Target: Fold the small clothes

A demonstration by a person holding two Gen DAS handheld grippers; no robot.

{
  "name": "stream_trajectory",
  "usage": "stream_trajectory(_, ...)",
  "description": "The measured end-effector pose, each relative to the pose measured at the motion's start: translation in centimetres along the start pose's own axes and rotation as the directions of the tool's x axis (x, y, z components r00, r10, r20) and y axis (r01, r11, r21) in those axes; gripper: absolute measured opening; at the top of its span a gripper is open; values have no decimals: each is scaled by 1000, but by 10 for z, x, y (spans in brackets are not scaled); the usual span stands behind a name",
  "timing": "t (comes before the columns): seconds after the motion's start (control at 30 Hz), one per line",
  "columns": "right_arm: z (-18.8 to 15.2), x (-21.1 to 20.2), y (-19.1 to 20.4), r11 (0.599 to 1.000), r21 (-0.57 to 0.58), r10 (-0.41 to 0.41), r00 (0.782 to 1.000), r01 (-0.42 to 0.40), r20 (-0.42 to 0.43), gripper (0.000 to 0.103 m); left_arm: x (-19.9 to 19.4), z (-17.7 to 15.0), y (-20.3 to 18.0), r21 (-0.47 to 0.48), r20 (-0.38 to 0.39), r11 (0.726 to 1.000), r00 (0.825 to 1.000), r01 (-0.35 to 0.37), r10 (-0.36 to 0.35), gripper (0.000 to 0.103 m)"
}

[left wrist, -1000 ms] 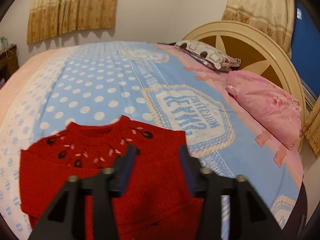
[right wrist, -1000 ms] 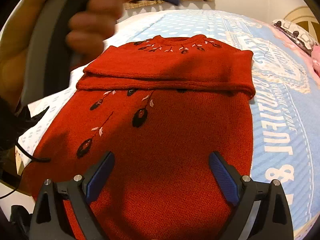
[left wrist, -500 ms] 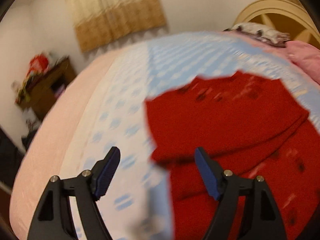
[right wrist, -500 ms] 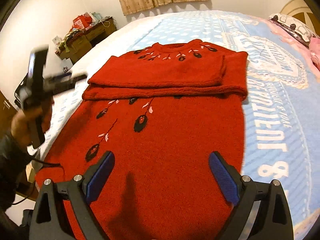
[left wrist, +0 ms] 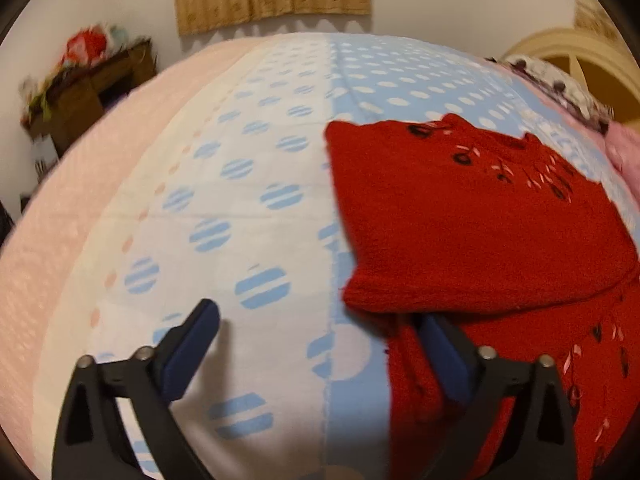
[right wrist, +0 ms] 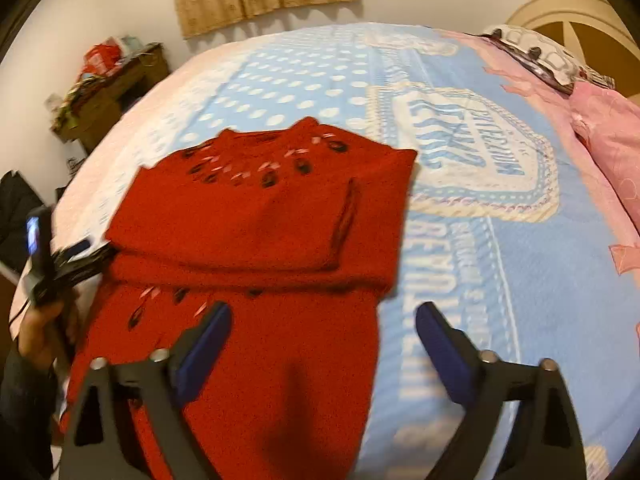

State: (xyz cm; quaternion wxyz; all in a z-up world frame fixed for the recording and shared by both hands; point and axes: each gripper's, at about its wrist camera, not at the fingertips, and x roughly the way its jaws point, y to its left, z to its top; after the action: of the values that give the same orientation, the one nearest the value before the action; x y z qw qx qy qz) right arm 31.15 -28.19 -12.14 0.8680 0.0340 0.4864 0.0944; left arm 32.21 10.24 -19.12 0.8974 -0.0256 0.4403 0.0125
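Sweater: red sweater point(left wrist: 480, 220) lies on the bed point(left wrist: 240, 200), sleeves folded across the chest.
Left gripper point(left wrist: 320, 344): moved to the sweater's left edge; jaws just opened wide, holding nothing.
Right gripper point(right wrist: 322, 332): shifted to the right edge, jaws just narrowing, empty.

The left gripper point(left wrist: 316, 336) points steeply downward, its jaws just opened wide with nothing between them. The right gripper point(right wrist: 322, 334) tilts down too, jaws apart but just narrowing, gripping nothing

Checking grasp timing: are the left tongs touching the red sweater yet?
Cannot tell. In the left wrist view the left tongs stand open, just widened; one finger overlaps the red sweater edge under the folded sleeve, but contact isn't plain.
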Motion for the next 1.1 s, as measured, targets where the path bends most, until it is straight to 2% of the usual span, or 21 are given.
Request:
stream_trajectory(0.03, 5, 8, -3, 1000, 14, 6, 1000, -6, -15, 71, 0, -2, 4, -23, -3, 1000, 1000, 21, -21, 102)
stream_trajectory(0.2, 29, 49, -7, 999, 50, 18, 999, -16, -44, 62, -1, -7, 5, -39, 0, 999, 999, 35, -35, 103)
stream_trajectory(0.3, 34, 74, -4, 997, 71, 30, 996, -24, -79, 48, 0, -7, 6, -42, 1, 998, 999, 38, -38, 103)
stream_trajectory(0.33, 34, 78, -1, 998, 62, 15, 997, -10, -80, 41, 0, -7, 6, -43, 1, 998, 999, 40, -40, 103)
stream_trajectory(0.37, 34, 81, 1, 999, 43, -12, 997, 15, -71, 27, 1, -6, 8, -46, 0, 998, 999, 43, -43, 103)
stream_trajectory(0.4, 33, 80, 4, 999, 24, -38, 998, 40, -53, 20, 1, -7, 9, -54, 0, 997, 999, 49, -49, 103)
stream_trajectory(0.47, 33, 72, 3, 999, 23, -30, 999, 31, -21, 10, 0, -6, 12, -69, 4, 996, 999, 54, -53, 103)
stream_trajectory(0.67, 33, 36, -6, 999, 30, -33, 996, 30, 88, 7, 0, -6, 16, -92, 9, 994, 999, 51, -50, 103)
stream_trajectory(0.77, 32, 39, -12, 998, 44, -56, 995, 53, 85, 7, 0, -6, 15, -87, 7, 995, 999, 45, -45, 103)
stream_trajectory(0.87, 26, 55, -25, 993, 79, -92, 995, 88, 46, 7, 0, -5, 15, -92, 7, 995, 999, 41, -41, 103)
stream_trajectory(0.97, 21, 67, -35, 992, 114, -64, 998, 61, 21, 7, 0, -5, 15, -90, 7, 995, 999, 42, -41, 103)
stream_trajectory(1.1, 19, 66, -36, 992, 106, -72, 997, 69, 25, 8, -9, -9, 17, -99, 22, 994, 999, 46, -44, 103)
